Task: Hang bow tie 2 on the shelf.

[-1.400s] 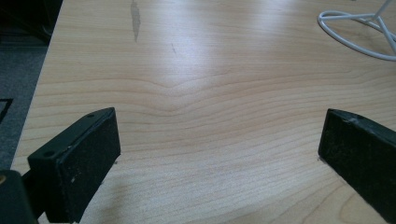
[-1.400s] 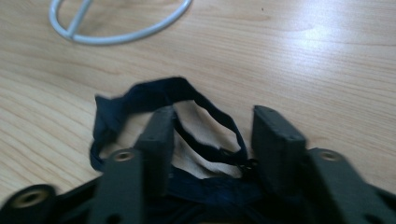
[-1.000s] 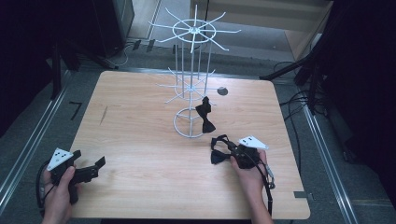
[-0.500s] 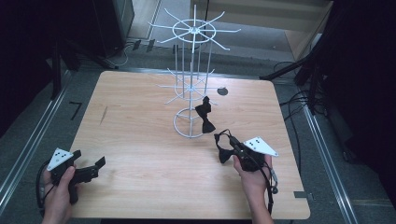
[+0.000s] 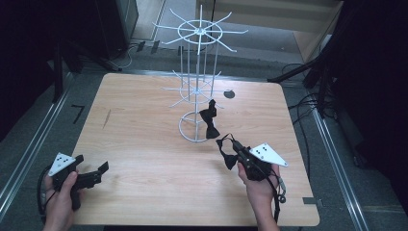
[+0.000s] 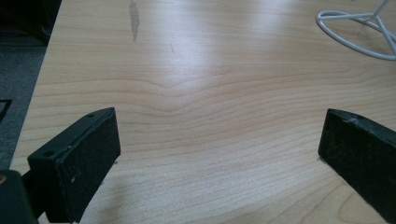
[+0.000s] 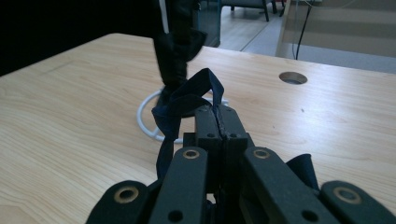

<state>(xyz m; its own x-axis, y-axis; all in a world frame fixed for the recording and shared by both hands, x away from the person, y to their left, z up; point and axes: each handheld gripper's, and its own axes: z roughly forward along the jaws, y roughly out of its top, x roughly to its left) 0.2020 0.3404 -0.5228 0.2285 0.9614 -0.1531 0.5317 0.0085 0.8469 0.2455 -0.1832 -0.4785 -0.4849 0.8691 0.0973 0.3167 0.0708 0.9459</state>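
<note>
A white wire display rack (image 5: 198, 86) stands at the table's middle back. On its lower part, above the base ring, hangs a black bow tie (image 5: 209, 120). My right gripper (image 5: 235, 147) sits just right of the base, shut on the strap of a second dark bow tie (image 5: 227, 156) that dangles below its jaws. In the right gripper view the jaws (image 7: 218, 116) meet on the dark blue strap (image 7: 182, 100), with the hung bow tie (image 7: 175, 51) straight ahead. My left gripper (image 5: 91, 163) rests at the front left, open, with bare table between its pads (image 6: 74, 163).
The wooden table (image 5: 144, 144) has a round cable hole (image 5: 229, 94) behind the rack. The rack's base ring (image 6: 355, 28) lies far ahead of the left gripper. Metal rails and cables run along the floor on both sides of the table.
My right gripper has lifted slightly and drifted right, away from the rack's base, carrying the bow tie. The left gripper has stayed where it was.
</note>
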